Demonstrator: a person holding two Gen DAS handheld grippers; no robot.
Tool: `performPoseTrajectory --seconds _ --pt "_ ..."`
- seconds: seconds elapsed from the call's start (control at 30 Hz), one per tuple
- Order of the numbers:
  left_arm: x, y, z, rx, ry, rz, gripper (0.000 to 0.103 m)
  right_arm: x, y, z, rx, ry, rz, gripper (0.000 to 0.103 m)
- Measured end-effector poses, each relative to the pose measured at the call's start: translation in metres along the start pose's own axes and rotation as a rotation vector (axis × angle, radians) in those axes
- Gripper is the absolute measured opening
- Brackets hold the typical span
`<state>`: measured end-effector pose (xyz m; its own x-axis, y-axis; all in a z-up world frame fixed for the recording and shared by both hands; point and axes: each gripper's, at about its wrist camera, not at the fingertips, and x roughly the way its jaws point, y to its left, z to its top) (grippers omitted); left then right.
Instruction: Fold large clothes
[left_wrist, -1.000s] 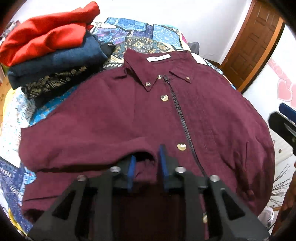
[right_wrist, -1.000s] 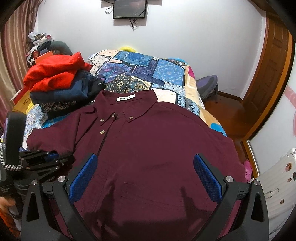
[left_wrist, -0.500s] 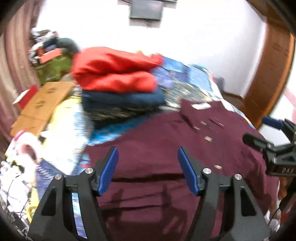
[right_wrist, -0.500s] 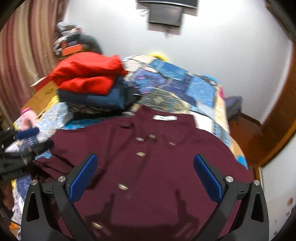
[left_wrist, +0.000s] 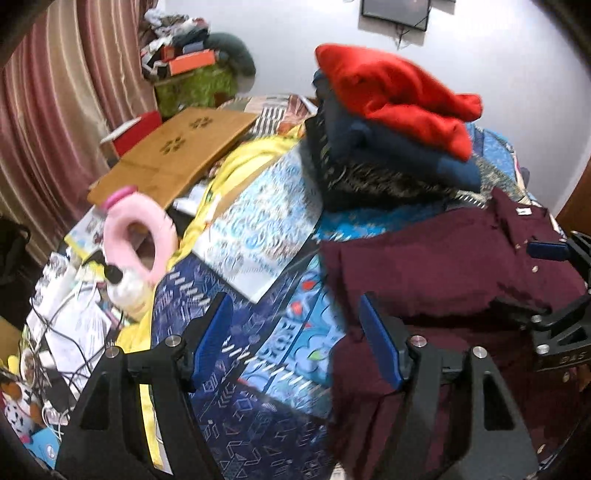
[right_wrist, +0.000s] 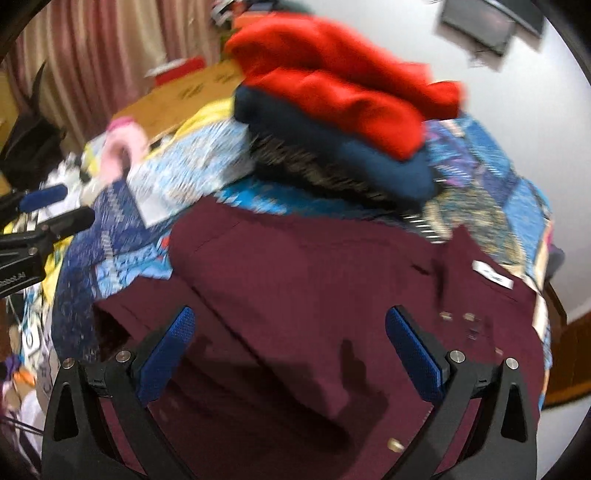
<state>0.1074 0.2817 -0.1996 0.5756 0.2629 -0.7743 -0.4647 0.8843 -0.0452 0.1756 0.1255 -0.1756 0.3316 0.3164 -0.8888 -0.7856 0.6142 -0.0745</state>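
Note:
A maroon button-up shirt (left_wrist: 443, 266) lies flat, front up, on the patterned bedspread (left_wrist: 258, 369), with its collar toward the far right. My left gripper (left_wrist: 295, 343) is open above the shirt's left edge. Bedspread shows between its blue pads, and the right pad sits over the shirt's side. In the right wrist view my right gripper (right_wrist: 291, 354) hangs open over the shirt (right_wrist: 314, 277) near its left shoulder, with nothing between the pads. Each gripper shows in the other's view: the right gripper (left_wrist: 532, 277) and the left gripper (right_wrist: 55, 208).
A stack of folded clothes (left_wrist: 391, 92), red on top of navy, stands behind the shirt. Left of the bed lie a pink neck pillow (left_wrist: 136, 229), a cardboard sheet (left_wrist: 173, 155), papers and cables (left_wrist: 70, 332). A striped curtain (left_wrist: 55, 92) hangs at the far left.
My left gripper let go of the shirt fabric it pinched near the placket, opened, and swung left to the shirt's side. My right gripper stayed open and also swung left and rolled.

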Motion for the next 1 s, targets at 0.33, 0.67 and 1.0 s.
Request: performPoseTrajectory --seconds 0.33,0.67,1.0 --pt "0.03 -0.002 -0.017 -0.009 0.082 -0.024 0.07 0.071 0.026 0.01 -0.092 0.207 0.022 0.091" --pt "0.029 -0.016 -0.013 0.016 0.082 -0.039 0.07 0.048 -0.011 0.007 0.113 0.134 0.095 0.011" --pt "0.043 -0.043 -0.023 0.059 0.143 -0.072 0.07 -0.067 -0.092 -0.028 0.418 -0.175 0.04 0.008"
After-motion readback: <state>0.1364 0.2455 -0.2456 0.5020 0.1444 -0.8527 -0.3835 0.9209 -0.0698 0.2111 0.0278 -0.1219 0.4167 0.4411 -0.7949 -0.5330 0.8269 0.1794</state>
